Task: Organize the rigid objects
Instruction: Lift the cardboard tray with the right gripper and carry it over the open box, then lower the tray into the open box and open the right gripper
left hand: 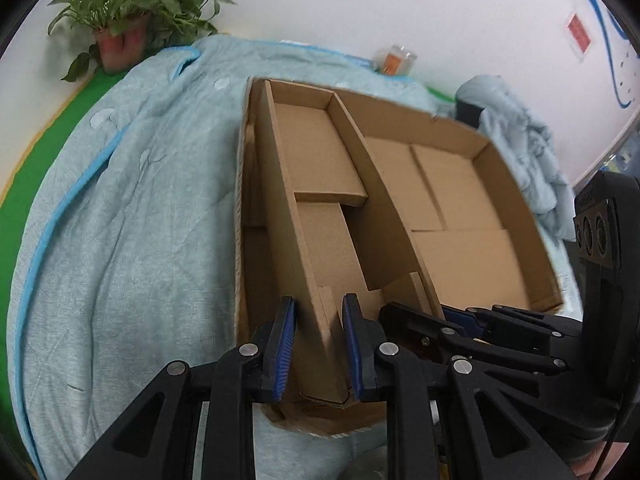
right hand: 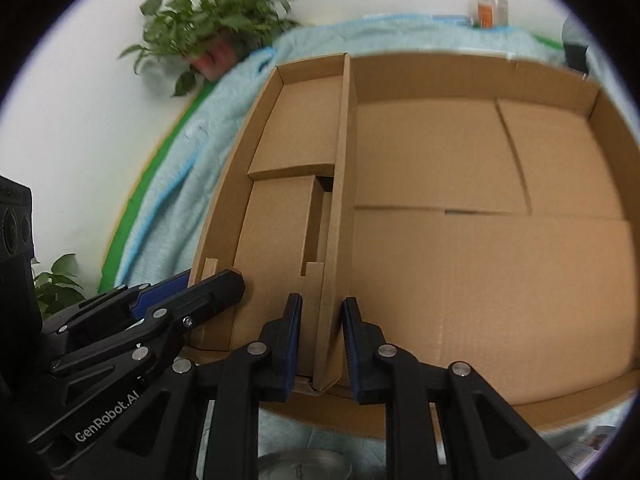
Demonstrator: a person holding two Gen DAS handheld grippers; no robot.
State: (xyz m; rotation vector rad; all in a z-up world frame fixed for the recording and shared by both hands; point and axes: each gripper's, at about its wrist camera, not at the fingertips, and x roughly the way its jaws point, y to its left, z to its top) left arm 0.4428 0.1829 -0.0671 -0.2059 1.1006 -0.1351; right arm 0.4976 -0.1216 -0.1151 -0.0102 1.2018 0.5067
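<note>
Both hands are on the big shallow brown cardboard box [left hand: 516, 184], and it sits low over the pale blue quilt [left hand: 120, 240] spread on the green desk [left hand: 60, 120]. The left gripper [left hand: 318, 344] is clenched, its blue pads either side of the box's left wall [left hand: 280, 220] at the near end. The right gripper [right hand: 320, 340] is clenched as tight as it goes on the tall cardboard divider [right hand: 344, 160] that splits the box lengthways. A sliver of shadow shows beside each pad, so how firm the bite is I can't say.

This reads as the placing step: two hands squaring the box on the quilt before anything gets sorted. Flat brown cartons [right hand: 436, 156] already lie in the wide right compartment, and two more fill the narrow left one.

Next, I'd judge, the box needs to rest flat with both hands level, then both grips released together. Thin cardboard walls can bend or tear if one side pulls ahead.

Around it: a potted green plant [left hand: 132, 12] at the far left corner, and a clear jar with orange contents [left hand: 394, 60] by the wall. A crumpled blue cloth [left hand: 520, 140] crowds the box's far right. A round metal dish [right hand: 304, 464] lies just under the right hand, near the front edge.
</note>
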